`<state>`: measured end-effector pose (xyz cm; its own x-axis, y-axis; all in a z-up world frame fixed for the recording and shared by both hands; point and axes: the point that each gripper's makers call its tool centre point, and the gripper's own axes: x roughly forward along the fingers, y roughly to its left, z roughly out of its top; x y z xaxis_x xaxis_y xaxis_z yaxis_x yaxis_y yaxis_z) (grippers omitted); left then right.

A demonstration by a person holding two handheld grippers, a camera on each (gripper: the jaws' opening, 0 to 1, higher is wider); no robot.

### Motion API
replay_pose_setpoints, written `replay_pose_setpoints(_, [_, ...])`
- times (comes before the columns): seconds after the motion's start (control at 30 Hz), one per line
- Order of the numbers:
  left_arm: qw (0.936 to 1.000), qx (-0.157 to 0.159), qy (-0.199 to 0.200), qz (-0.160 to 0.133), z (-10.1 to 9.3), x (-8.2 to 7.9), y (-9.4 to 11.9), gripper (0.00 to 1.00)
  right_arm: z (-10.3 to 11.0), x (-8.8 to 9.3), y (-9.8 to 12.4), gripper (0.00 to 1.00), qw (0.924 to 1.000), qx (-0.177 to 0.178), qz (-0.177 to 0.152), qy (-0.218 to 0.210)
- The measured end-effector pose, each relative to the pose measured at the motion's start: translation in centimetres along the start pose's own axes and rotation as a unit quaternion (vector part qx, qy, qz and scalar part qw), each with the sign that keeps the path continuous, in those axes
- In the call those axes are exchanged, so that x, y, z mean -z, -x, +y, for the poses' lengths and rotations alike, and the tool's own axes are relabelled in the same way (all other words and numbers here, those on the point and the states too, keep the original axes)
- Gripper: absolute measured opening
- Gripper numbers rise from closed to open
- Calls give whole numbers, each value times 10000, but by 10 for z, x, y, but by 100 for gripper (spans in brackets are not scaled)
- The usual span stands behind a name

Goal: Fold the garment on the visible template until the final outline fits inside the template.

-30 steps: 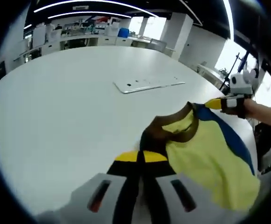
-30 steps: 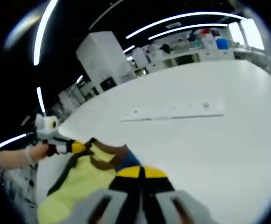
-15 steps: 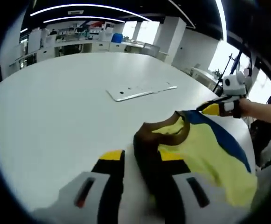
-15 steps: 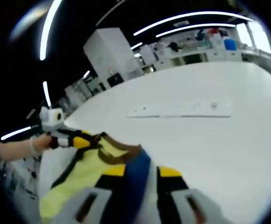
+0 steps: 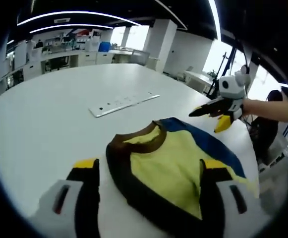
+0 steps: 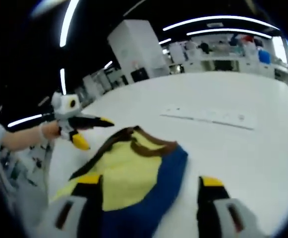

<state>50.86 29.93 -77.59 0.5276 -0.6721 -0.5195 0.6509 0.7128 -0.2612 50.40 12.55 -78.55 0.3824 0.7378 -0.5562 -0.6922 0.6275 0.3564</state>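
Your left gripper & right gripper: jaws wide apart, holding nothing. Garment lies flat on the white table between them, brown collar end pointing away toward the white strip beyond.

Both gripper views look low and close across the yellow, blue and brown fabric garment, from opposite ends.
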Motion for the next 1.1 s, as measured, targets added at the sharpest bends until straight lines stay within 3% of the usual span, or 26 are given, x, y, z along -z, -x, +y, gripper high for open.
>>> replay_pose_setpoints(0.1, [10000, 73, 24, -45, -11, 0, 11, 98, 13, 8, 11, 86, 9997, 75, 102, 201])
replay_pose_setpoints(0.23, [9999, 125, -35, -69, -29, 1, 24, 99, 18, 16, 21, 93, 9982, 170, 272, 514])
replay_pose_setpoints(0.33, [9998, 129, -78, -112, -38, 1, 35, 99, 26, 18, 29, 90, 9972, 218, 306, 654])
replay_pose_setpoints(0.43, [9997, 112, -91, -174, -44, -1, 44, 99, 47, 19, 42, 91, 9975, 172, 234, 644])
replay_pose_setpoints(0.63, [9995, 61, -119, -287, -53, -2, 65, 99, 59, 22, 55, 89, 9958, 222, 255, 846])
replay_pose_setpoints(0.87, [9993, -32, -88, -356, -71, 11, 89, 99, 83, 37, 71, 86, 9936, 248, 318, 1052])
replay_pose_setpoints(1.1, [9989, -141, -88, -429, -85, 29, 112, 97, 109, 58, 73, 81, 9920, 160, 386, 1190])
